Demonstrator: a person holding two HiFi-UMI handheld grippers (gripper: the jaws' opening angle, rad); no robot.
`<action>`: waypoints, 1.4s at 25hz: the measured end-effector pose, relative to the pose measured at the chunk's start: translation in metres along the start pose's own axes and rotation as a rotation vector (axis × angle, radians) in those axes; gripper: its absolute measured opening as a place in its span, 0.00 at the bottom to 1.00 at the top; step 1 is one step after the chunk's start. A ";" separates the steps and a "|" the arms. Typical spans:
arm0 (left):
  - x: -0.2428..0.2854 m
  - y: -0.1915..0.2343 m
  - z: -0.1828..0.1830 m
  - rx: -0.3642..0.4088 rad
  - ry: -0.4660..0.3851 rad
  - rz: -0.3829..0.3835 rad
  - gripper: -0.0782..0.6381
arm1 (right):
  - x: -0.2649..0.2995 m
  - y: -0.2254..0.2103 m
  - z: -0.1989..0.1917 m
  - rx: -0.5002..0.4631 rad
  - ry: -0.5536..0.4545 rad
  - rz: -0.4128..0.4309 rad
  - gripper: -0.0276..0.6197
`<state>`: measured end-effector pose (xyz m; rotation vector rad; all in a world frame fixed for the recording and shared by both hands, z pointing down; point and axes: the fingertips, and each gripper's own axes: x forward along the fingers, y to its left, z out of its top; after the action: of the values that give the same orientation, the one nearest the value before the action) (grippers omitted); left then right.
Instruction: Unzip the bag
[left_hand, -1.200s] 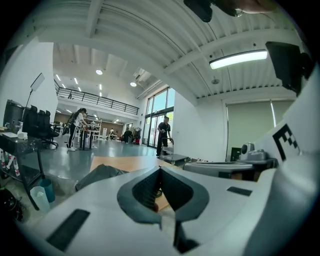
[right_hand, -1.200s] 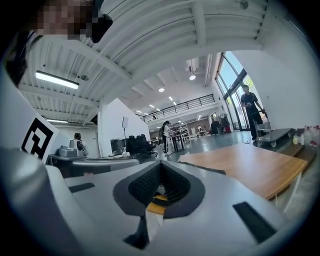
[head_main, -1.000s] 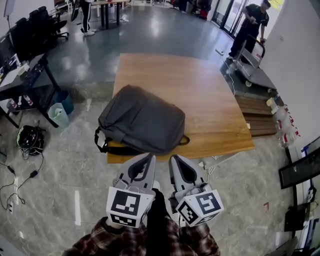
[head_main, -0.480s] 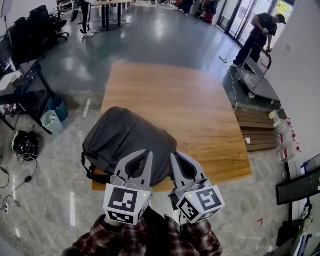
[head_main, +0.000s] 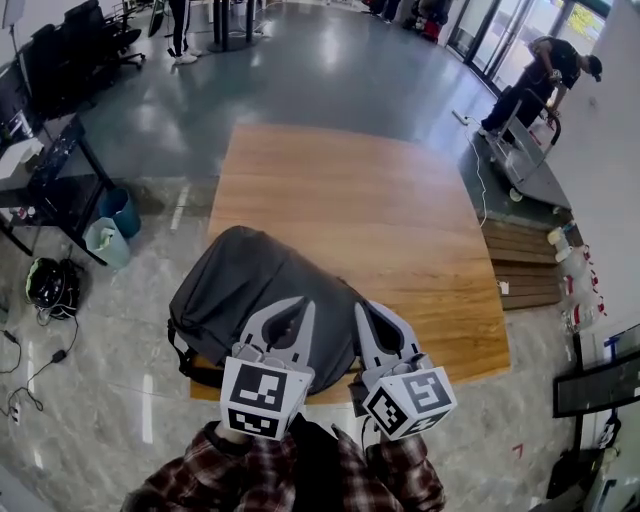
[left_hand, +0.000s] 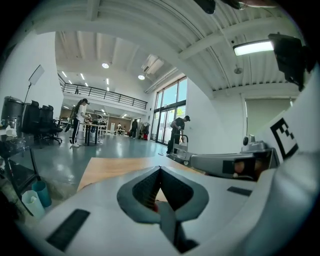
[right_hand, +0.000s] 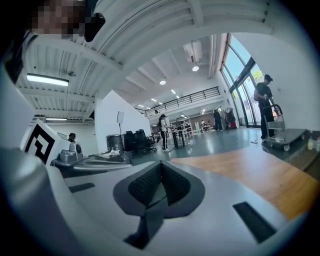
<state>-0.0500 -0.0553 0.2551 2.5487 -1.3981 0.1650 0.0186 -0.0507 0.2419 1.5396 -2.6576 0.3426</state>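
Note:
A dark grey backpack (head_main: 250, 290) lies flat on the near left corner of a wooden table (head_main: 380, 210), with its strap end hanging over the edge. In the head view my left gripper (head_main: 303, 304) and right gripper (head_main: 361, 305) are held side by side above the bag's near edge. Both point away from me, and I cannot tell whether they touch the bag. Each pair of jaws meets at the tip with nothing between them, as the left gripper view (left_hand: 160, 169) and right gripper view (right_hand: 161, 164) also show. The zipper is not visible, and neither gripper view shows the bag.
A desk with office chairs (head_main: 45, 150) stands at the left, with a bin (head_main: 105, 240) and cables (head_main: 48, 285) on the floor beside it. Wooden slats (head_main: 525, 265) lie right of the table. Far right, a person bends over a trolley (head_main: 535, 90).
The view has come closer to the table. The bag now sits right under the gripper tips, which earlier were short of the table edge. Both grippers stayed shut.

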 end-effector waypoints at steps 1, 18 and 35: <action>0.006 0.004 -0.002 -0.001 0.010 -0.003 0.12 | 0.004 -0.003 -0.001 0.002 0.004 -0.008 0.06; 0.148 0.015 -0.122 0.023 0.367 -0.134 0.12 | 0.049 -0.104 -0.093 0.029 0.244 -0.152 0.06; 0.211 0.034 -0.253 0.000 0.655 -0.133 0.12 | 0.112 -0.171 -0.183 -0.076 0.507 0.028 0.06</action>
<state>0.0380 -0.1811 0.5485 2.2542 -0.9635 0.8787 0.0975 -0.1881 0.4652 1.1968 -2.2675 0.5432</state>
